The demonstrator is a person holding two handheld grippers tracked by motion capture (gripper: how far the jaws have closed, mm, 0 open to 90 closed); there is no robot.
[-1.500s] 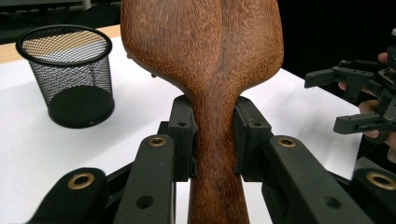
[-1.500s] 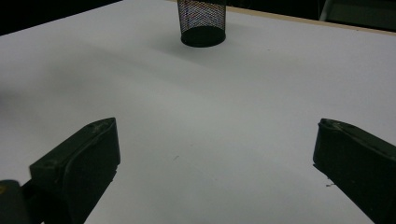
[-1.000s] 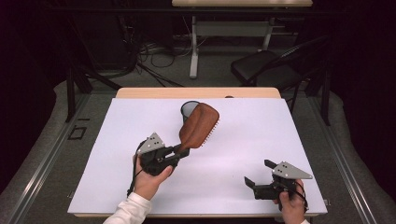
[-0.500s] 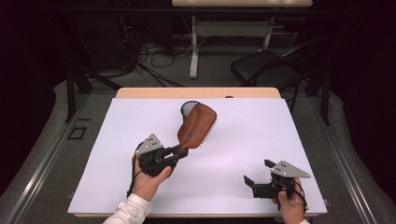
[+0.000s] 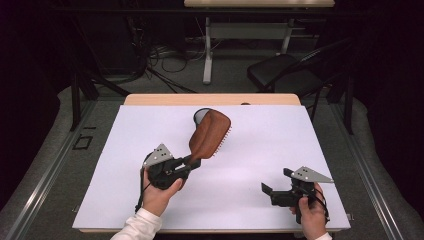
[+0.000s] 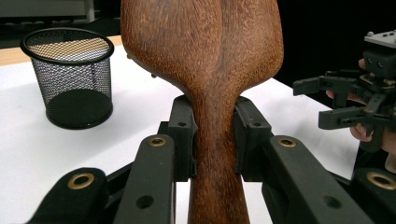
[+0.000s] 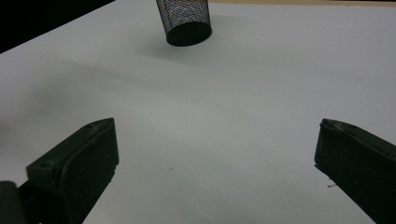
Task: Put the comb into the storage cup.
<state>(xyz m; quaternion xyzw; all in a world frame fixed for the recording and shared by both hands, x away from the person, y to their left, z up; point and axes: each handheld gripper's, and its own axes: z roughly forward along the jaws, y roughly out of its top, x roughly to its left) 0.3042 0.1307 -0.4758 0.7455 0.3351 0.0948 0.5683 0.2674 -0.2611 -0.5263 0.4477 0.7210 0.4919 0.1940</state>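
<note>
Counting one hairbrush (image 5: 210, 133), one mesh cup (image 6: 70, 77), two hand-held grippers

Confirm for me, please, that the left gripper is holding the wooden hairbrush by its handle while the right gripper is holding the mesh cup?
Not quite. The left gripper does clamp the hairbrush by its handle, but the right gripper holds nothing: in the right gripper view its jaws stand wide open over the white table, and the mesh cup stands apart, farther off.

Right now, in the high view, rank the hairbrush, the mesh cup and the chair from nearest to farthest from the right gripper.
From the right gripper:
1. Hairbrush, up-left, clamped in the left gripper.
2. Mesh cup, just behind the brush head.
3. Chair, on the floor beyond the table.
</note>
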